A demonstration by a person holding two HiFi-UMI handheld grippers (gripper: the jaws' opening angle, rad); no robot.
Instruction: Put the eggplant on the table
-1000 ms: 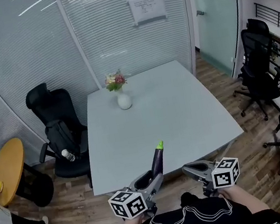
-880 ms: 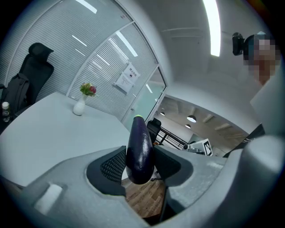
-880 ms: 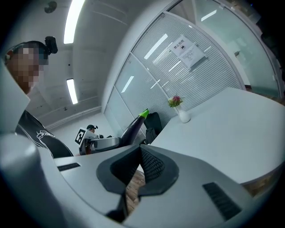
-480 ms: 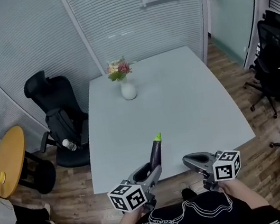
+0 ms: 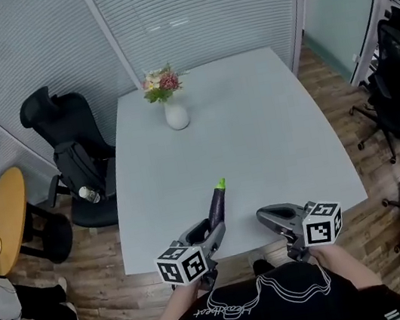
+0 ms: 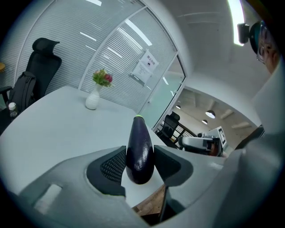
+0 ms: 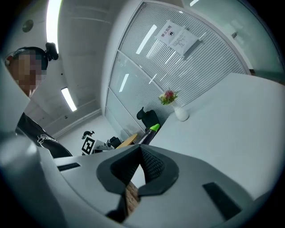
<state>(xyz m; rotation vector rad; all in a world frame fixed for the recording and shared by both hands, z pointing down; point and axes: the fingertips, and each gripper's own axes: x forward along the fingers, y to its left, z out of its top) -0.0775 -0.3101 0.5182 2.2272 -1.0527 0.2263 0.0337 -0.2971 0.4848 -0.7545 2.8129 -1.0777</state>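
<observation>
My left gripper (image 5: 214,231) is shut on a dark purple eggplant (image 5: 217,203) with a green stem tip, held upright and leaning away from me. In the left gripper view both ribbed pads (image 6: 115,165) press the eggplant's (image 6: 140,149) lower half. It hangs over the near edge of the pale grey table (image 5: 256,130). My right gripper (image 5: 262,216) is beside it to the right, also at the near edge, shut on nothing. In the right gripper view its pads (image 7: 151,165) meet, and the eggplant's green tip (image 7: 154,128) shows beyond them.
A white vase of flowers (image 5: 175,112) stands at the table's far left. A black office chair with a backpack (image 5: 68,144) is at the table's left side. A round yellow table (image 5: 7,228) is further left. More black chairs (image 5: 393,75) stand at the right.
Both grippers have moved forward from in front of the table to its near edge, the left one carrying the eggplant. The table now sits closer and lower in view.
</observation>
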